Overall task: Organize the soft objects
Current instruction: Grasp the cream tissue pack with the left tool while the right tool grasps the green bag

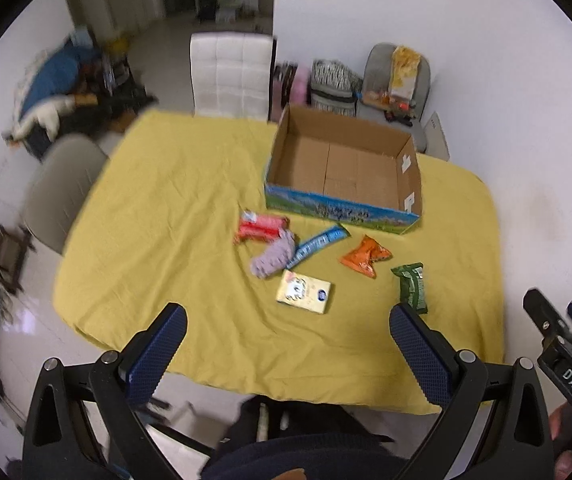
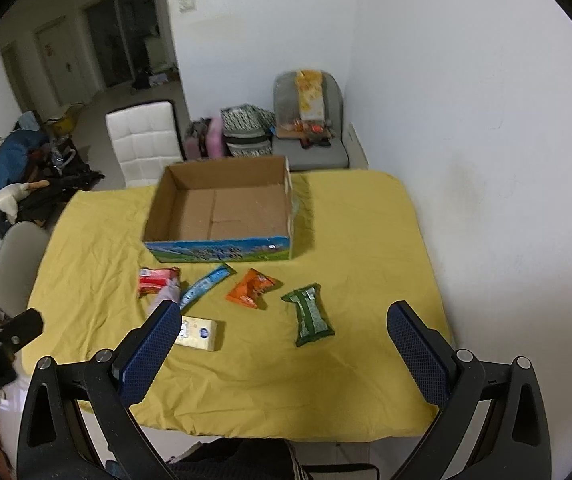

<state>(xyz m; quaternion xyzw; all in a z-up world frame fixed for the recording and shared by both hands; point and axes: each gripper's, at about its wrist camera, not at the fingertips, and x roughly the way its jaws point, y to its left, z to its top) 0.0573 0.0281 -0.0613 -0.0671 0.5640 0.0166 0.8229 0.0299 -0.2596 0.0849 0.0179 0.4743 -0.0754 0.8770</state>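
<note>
1. The left hand-held gripper (image 1: 286, 344) and the right hand-held gripper (image 2: 281, 336) both hung released, grasping nothing, above the near edge of the surface (image 1: 173, 208).
2. Nearer than the box lay a cream packet (image 1: 304, 292) and a green packet (image 2: 309, 315).
3. Closer to the box lay a purple cloth (image 1: 273, 257), red packet (image 1: 261, 227), blue packet (image 1: 318, 244) and orange packet (image 1: 366, 256).
4. The cardboard box (image 1: 342, 200) stood open beyond them.
</note>
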